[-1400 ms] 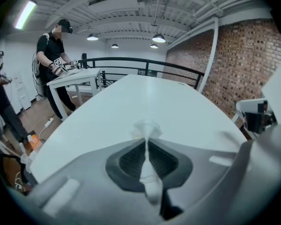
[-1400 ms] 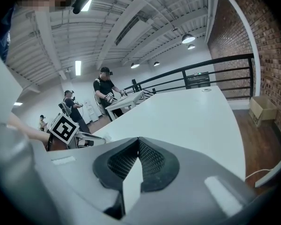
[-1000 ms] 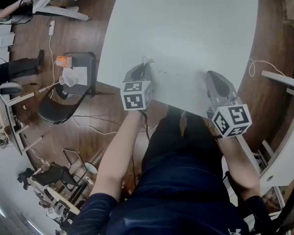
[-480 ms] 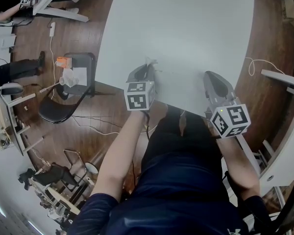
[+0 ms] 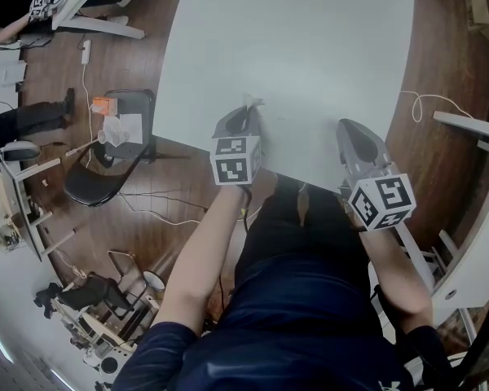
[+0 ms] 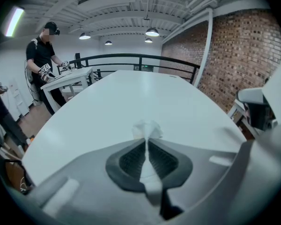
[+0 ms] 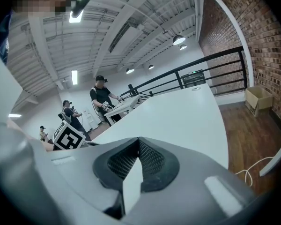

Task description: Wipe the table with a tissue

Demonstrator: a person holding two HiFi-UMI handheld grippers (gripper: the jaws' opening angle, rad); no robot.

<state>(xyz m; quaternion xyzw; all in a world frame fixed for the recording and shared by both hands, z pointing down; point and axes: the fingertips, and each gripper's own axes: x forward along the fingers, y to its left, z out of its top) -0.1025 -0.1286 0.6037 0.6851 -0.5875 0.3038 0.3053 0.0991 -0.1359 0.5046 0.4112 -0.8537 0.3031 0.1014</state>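
Observation:
A long white table (image 5: 310, 47) runs away from me. My left gripper (image 5: 246, 111) hovers over its near edge, shut on a small white tissue (image 5: 249, 103) that sticks out past the fingertips. In the left gripper view the tissue (image 6: 147, 130) is pinched between the closed jaws of the left gripper (image 6: 146, 142), with the table top (image 6: 126, 102) just beyond. My right gripper (image 5: 348, 130) rests over the near right part of the table, jaws together and nothing in them. In the right gripper view the right gripper (image 7: 138, 140) is shut, tilted upward past the table (image 7: 178, 114).
A black chair (image 5: 118, 149) with small items on it stands on the wooden floor left of the table. A white cable (image 5: 432, 104) lies on the floor to the right. Another white table edge (image 5: 464, 129) is at the far right. People stand by a desk (image 6: 68, 76) in the distance.
My left gripper with the tissue has slid a little farther onto the table and to the right. The right gripper has barely shifted.

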